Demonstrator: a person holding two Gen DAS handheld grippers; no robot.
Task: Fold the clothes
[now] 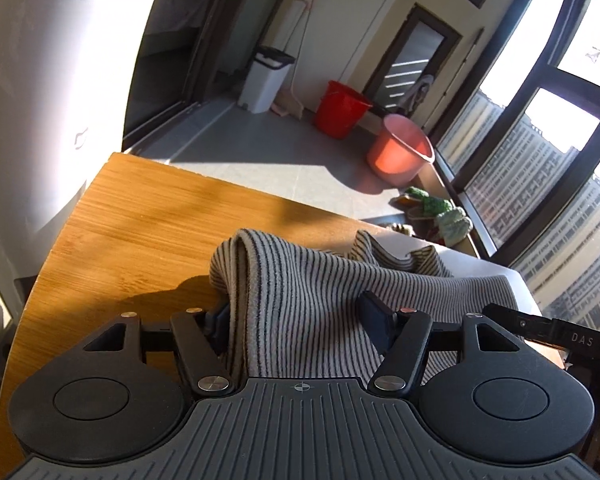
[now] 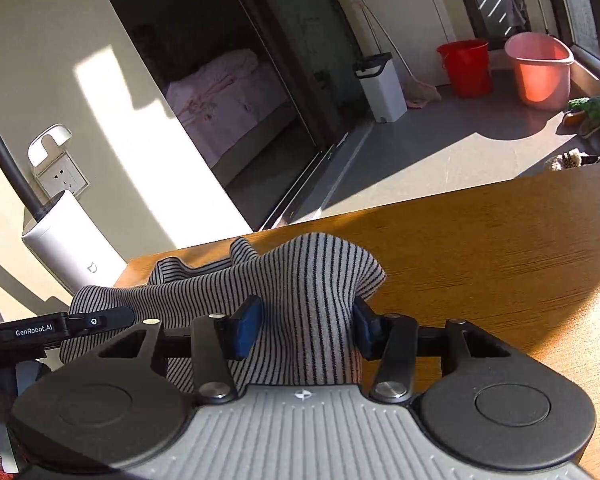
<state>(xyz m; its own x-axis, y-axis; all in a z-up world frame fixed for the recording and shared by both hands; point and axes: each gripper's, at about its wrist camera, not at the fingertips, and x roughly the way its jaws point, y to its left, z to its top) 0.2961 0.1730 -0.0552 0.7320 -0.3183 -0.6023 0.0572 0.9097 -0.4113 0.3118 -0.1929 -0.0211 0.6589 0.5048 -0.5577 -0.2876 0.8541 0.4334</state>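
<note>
A grey garment with thin black stripes (image 1: 300,280) lies bunched on the wooden table (image 1: 140,220). My left gripper (image 1: 296,316) is open, its two blue-padded fingers standing wide on either side of a fold of the garment. My right gripper (image 2: 306,322) is open too, with the same striped garment (image 2: 308,280) draped between its blue fingers, above the table (image 2: 480,260). The right gripper's body shows at the right edge of the left wrist view (image 1: 560,332), and the left gripper's body shows at the left of the right wrist view (image 2: 40,330).
A white appliance (image 1: 32,100) stands left of the table. On the grey floor beyond are a white bin (image 1: 266,80), a red bucket (image 1: 340,108) and a pink bucket (image 1: 400,152). Green slippers (image 1: 440,212) lie by the large windows on the right.
</note>
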